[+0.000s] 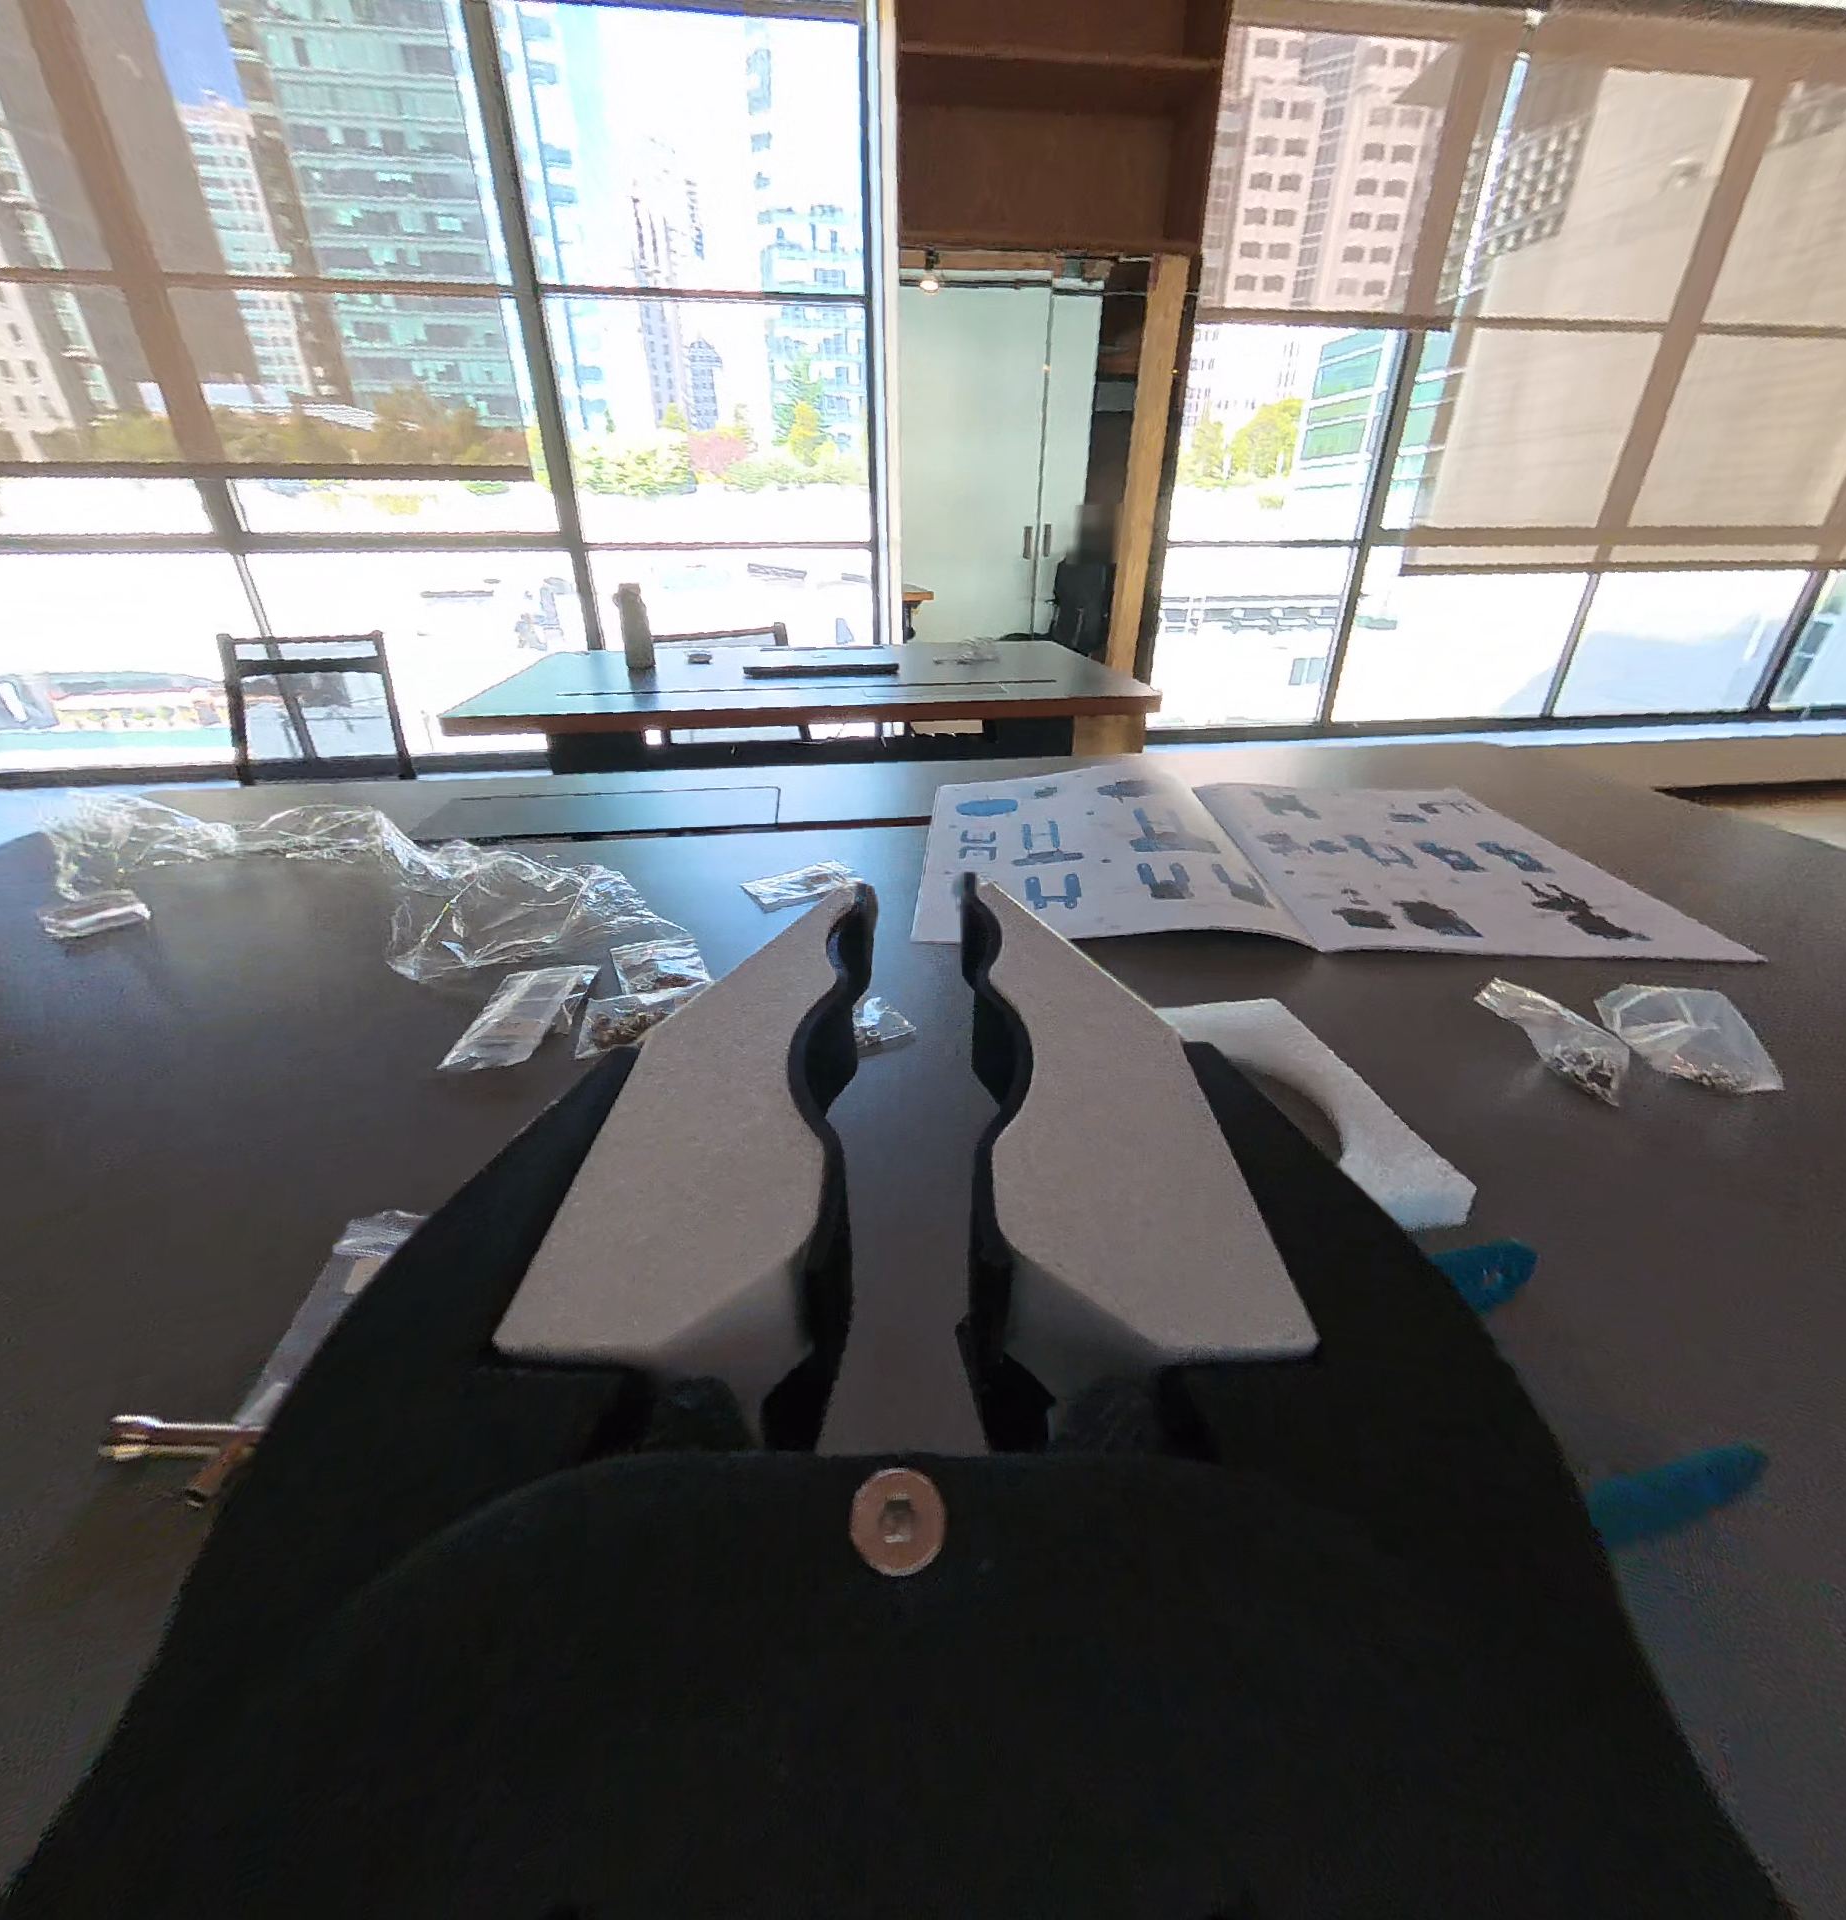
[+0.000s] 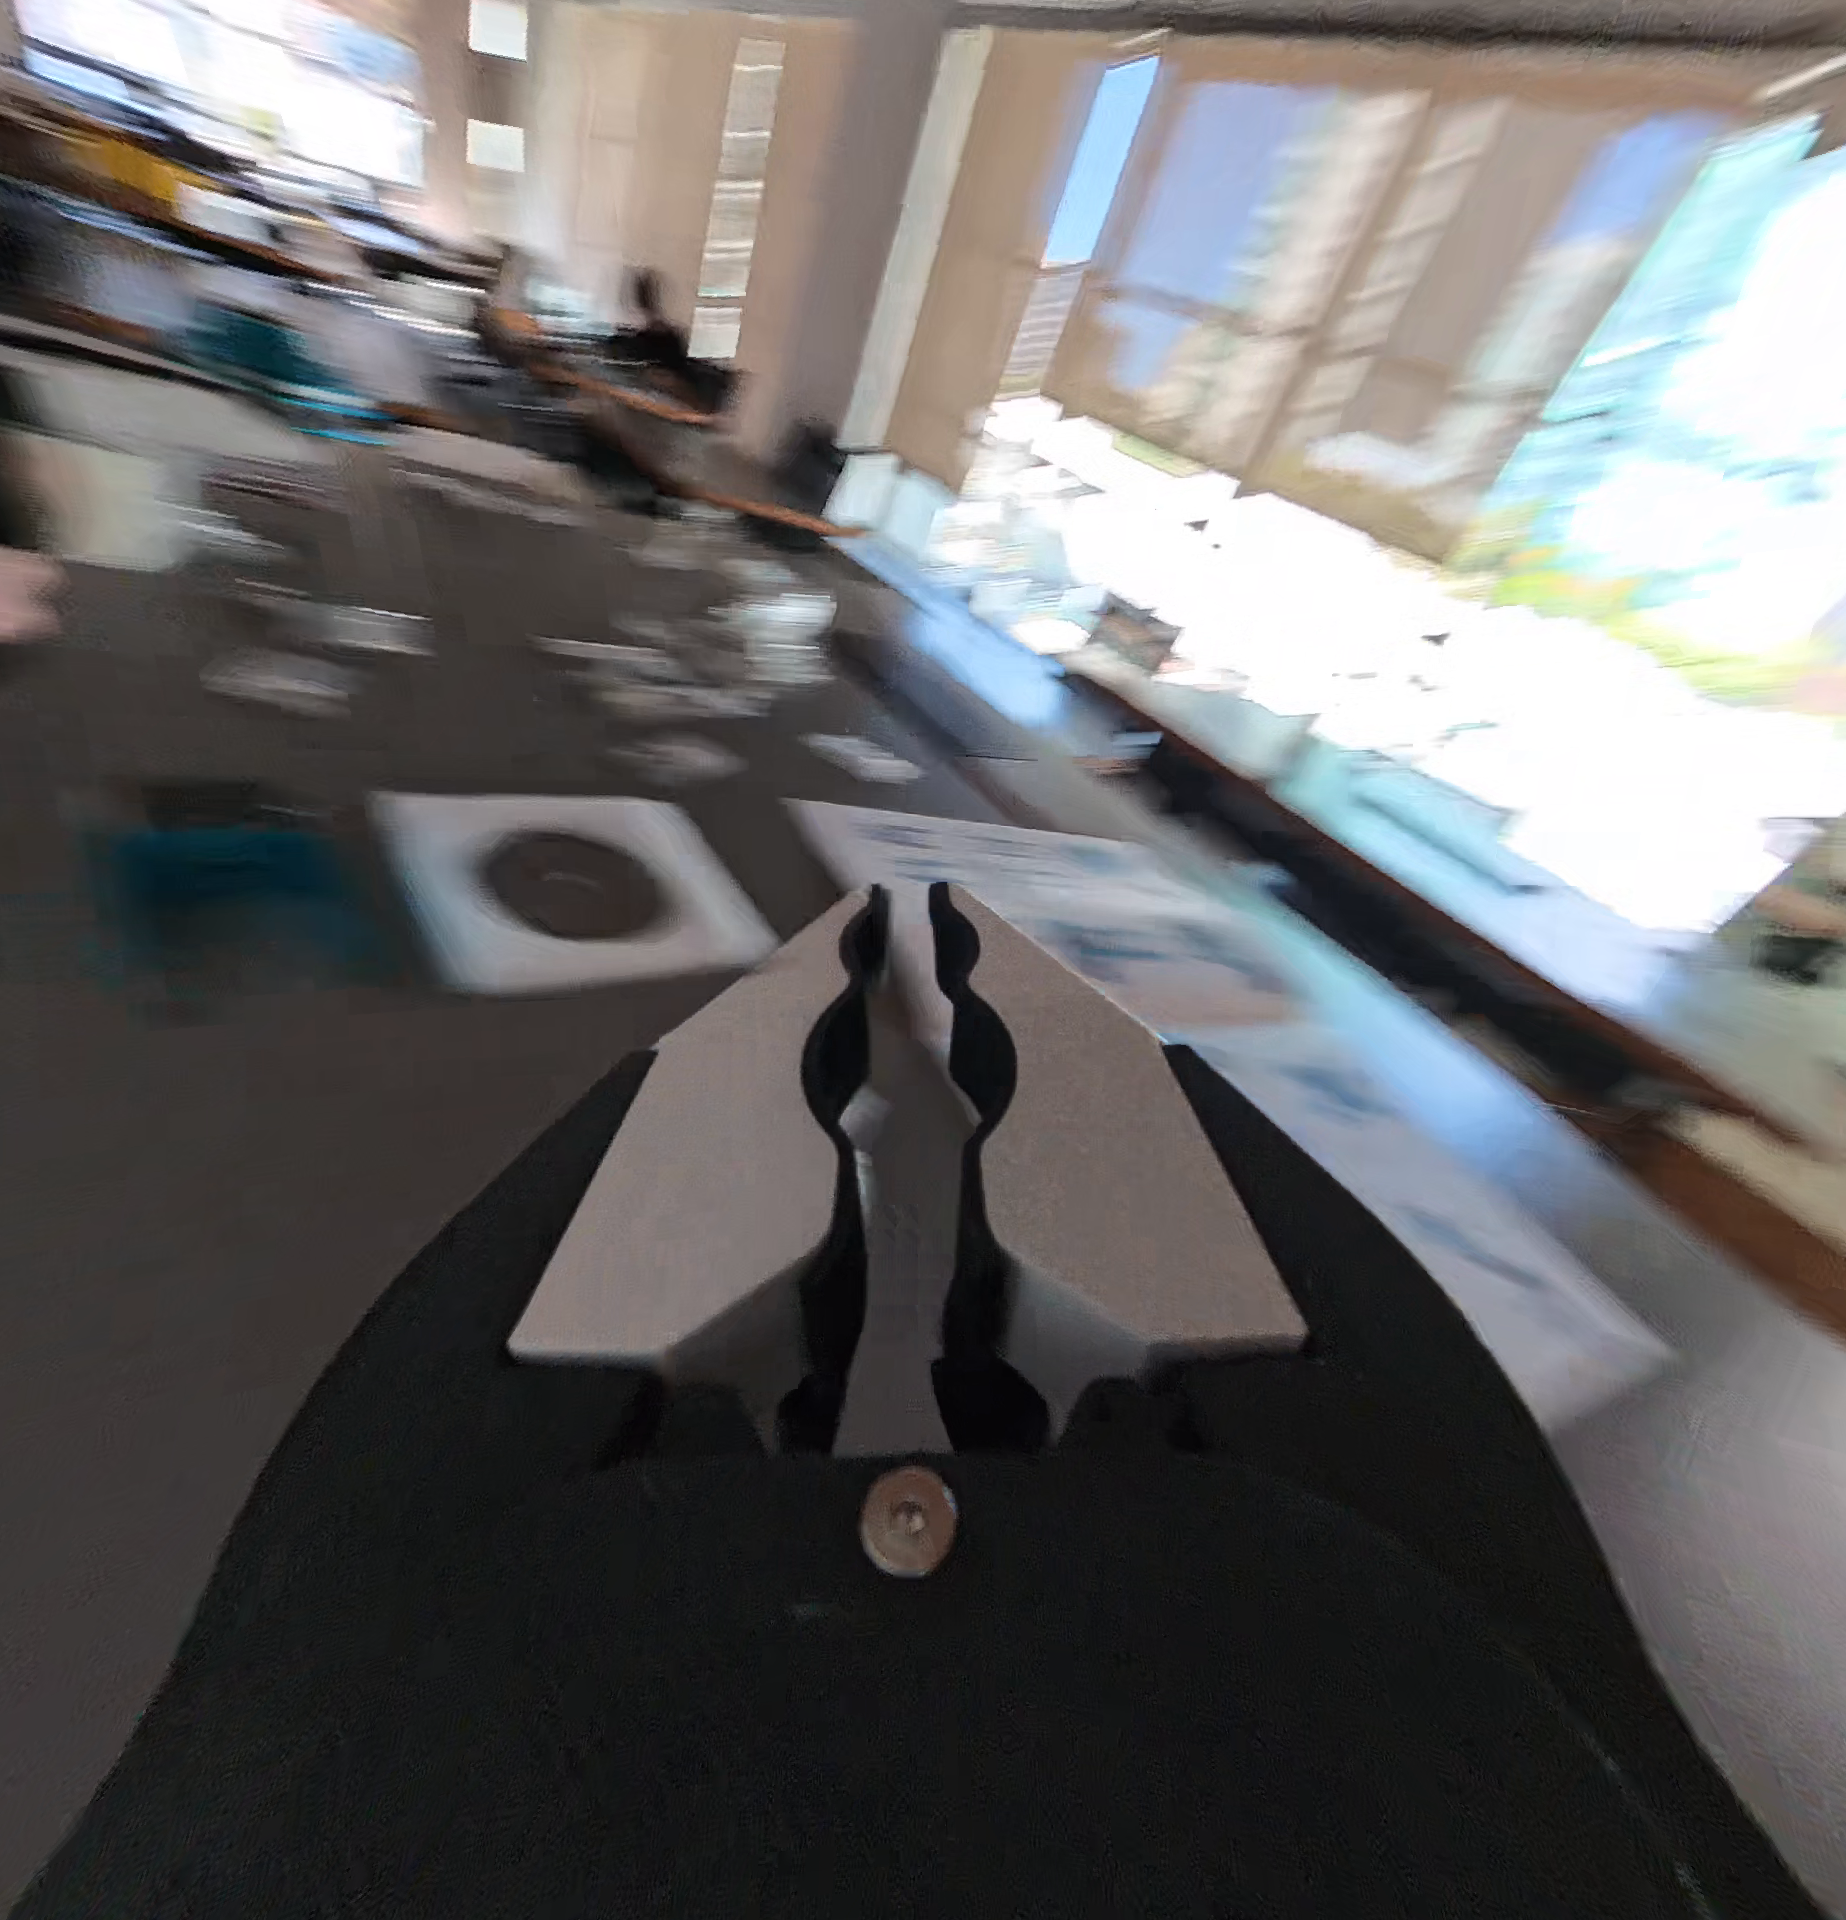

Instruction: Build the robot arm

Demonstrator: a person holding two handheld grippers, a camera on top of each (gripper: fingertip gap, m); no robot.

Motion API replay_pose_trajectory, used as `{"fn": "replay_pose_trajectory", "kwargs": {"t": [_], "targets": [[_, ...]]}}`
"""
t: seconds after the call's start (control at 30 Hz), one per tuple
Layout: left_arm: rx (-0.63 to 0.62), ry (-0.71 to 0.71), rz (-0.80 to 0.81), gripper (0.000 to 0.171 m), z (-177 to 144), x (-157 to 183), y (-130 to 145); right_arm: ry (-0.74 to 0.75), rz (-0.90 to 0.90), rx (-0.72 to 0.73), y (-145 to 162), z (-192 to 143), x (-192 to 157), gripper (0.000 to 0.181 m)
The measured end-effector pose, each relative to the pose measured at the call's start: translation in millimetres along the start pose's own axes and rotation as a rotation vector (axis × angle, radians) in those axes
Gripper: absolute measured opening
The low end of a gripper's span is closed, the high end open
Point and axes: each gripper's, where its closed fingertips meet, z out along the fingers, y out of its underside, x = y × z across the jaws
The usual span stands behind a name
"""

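My left gripper point(image 1: 914, 894) is open and empty, held low over a dark table point(image 1: 223, 1143). A small clear bag point(image 1: 883, 1023) lies just beyond its left finger, with more hardware bags point(image 1: 638, 997) to the left. A white foam piece point(image 1: 1314, 1101) with a round cut-out lies by its right finger. My right gripper point(image 2: 903, 899) is empty, its jaws a narrow gap apart. That view is motion-blurred. The foam piece point(image 2: 566, 894) lies ahead and to its left, and an open booklet point(image 2: 1158, 935) ahead and to its right.
The open booklet point(image 1: 1314, 862) lies at the back right, with two bags point(image 1: 1636, 1039) in front of it. Crumpled clear plastic point(image 1: 483, 894) lies back left. A metal tool point(image 1: 186, 1439) lies near left, blue parts point(image 1: 1677, 1481) near right. A blurred blue thing point(image 2: 233, 894) lies left of the foam. The grippers' ends are close to 30 cm from one another. The blurred blue thing point(image 2: 233, 894) sits 15 cm or so from the ends of my left fingers.
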Motion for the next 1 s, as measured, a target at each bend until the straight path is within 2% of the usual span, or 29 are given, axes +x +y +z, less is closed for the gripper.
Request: {"fn": "replay_pose_trajectory", "kwargs": {"t": [0.07,0.1,0.13,0.2,0.3,0.4,0.5,0.57,0.67,0.77,0.87,1.0], "targets": [[-0.001,0.056,0.028,0.015,-10.1,-4.7,-9.2,-0.31,0.078,-0.107,-10.6,38.2,-95.4,0.024],[0.003,0.086,0.031,0.015,-14.7,-8.2,-13.3,-0.449,0.09,-0.216,-6.1,55.2,-138.3,0.04],[0.01,0.113,0.026,0.015,-18.6,-13.0,-17.1,-0.555,0.076,-0.332,0.6,69.7,-173.2,0.05],[0.01,0.183,-0.012,0.017,-24.5,-22.2,-22.1,-0.656,-0.006,-0.487,10.6,98.5,-217.9,0.054],[-0.005,0.288,-0.08,0.022,-37.1,-38.5,-27.2,-0.688,-0.11,-0.712,26.5,125.7,-245.9,0.057],[-0.026,0.378,-0.134,0.023,-56.5,-55.5,-27.9,-0.675,-0.168,-0.919,45.5,130.1,-250.9,0.061],[-0.037,0.403,-0.16,0.023,-69.6,-75.5,-23.2,-0.674,-0.186,-1.09,65.5,129.4,-253.1,0.064],[-0.048,0.425,-0.174,0.022,-71.6,-83.8,-21.9,-0.679,-0.133,-1.129,63.8,132.8,-258.7,0.056],[-0.054,0.486,-0.169,0.021,-68.6,-85.6,-21.4,-0.692,-0.137,-1.205,65.6,131.2,-256.7,0.055],[-0.068,0.562,-0.171,0.019,-61.8,-74.6,-18.5,-0.692,-0.129,-1.193,65.1,133.7,-255.7,0.054],[-0.095,0.626,-0.24,0.024,-54.7,-58.1,-14.9,-0.705,0.002,-1.055,50.6,132.5,-259.0,0.054],[-0.128,0.693,-0.349,0.031,-49.0,-29.7,-6.3,-0.684,0.216,-0.712,14.9,129.5,-242.4,0.054]]}}
